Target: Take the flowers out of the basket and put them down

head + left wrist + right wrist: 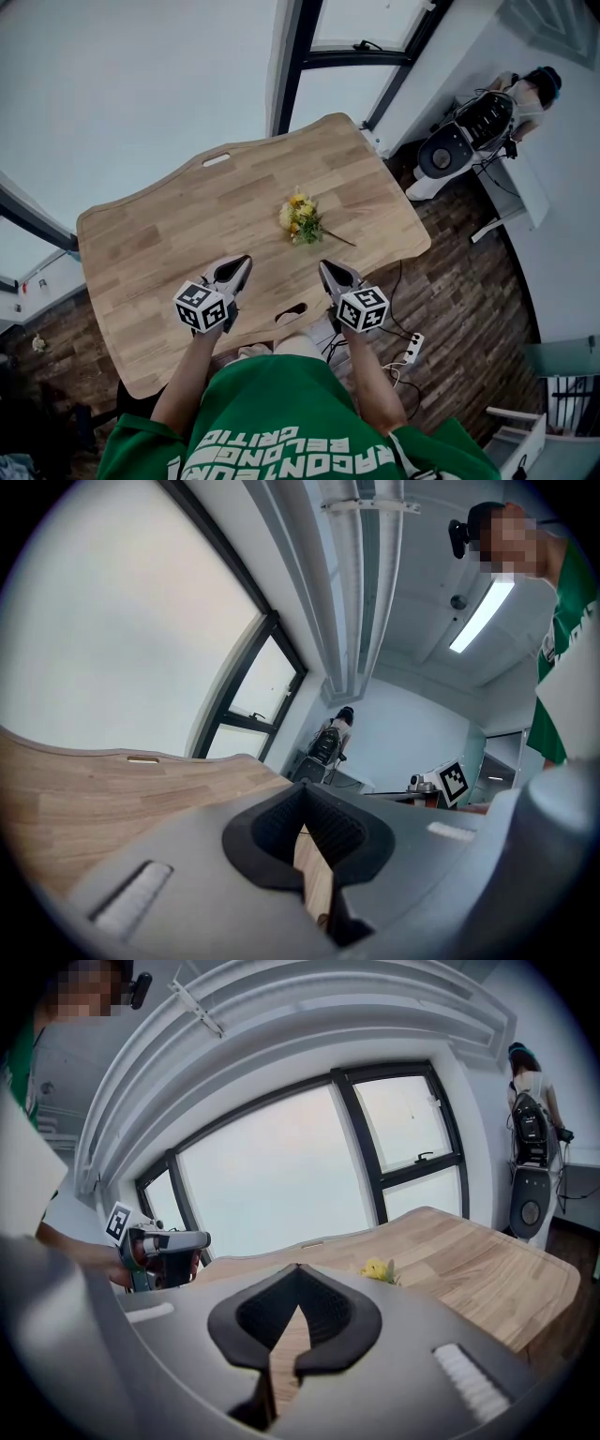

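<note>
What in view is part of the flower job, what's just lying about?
Job: flowers lying on the table; left gripper and right gripper, both shut, empty. No basket in view.
Lying about: power strip; grey machine.

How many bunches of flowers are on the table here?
1: a yellow-and-green bunch lies near the middle of the wooden table. Nothing on the table could hide another.

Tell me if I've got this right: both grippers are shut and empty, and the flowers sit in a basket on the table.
Not quite. No basket is in view: the head view shows the flowers lying straight on the table. The rest holds: the left gripper and the right gripper are both shut and empty.
</note>
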Available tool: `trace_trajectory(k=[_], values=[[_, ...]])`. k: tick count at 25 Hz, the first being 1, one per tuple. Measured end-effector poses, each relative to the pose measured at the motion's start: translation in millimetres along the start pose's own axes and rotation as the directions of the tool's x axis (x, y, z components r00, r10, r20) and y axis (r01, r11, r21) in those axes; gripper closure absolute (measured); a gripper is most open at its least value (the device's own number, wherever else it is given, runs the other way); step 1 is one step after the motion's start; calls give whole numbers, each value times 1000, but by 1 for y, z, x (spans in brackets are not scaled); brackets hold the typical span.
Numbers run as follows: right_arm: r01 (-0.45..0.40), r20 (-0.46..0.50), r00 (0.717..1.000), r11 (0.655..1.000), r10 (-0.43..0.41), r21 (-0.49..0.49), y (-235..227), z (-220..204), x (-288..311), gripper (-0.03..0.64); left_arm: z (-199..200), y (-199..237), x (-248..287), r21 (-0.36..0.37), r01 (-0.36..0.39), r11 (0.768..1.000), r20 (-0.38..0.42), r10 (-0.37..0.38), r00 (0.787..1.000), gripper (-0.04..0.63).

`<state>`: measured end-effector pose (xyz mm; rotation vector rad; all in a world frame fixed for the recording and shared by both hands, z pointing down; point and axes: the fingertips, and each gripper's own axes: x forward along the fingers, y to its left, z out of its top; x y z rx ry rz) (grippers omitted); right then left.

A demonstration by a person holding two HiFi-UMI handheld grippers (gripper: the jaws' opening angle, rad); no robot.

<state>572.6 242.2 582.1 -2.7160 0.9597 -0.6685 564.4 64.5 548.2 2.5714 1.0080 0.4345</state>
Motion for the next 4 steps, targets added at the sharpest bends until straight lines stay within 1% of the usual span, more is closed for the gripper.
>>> trace_trajectory(k=[4], values=[[5, -4, 1000, 1000, -5, 6, 1, -4, 2, 611, -1, 2, -2, -1, -2, 1000, -2, 2, 1000, 577]])
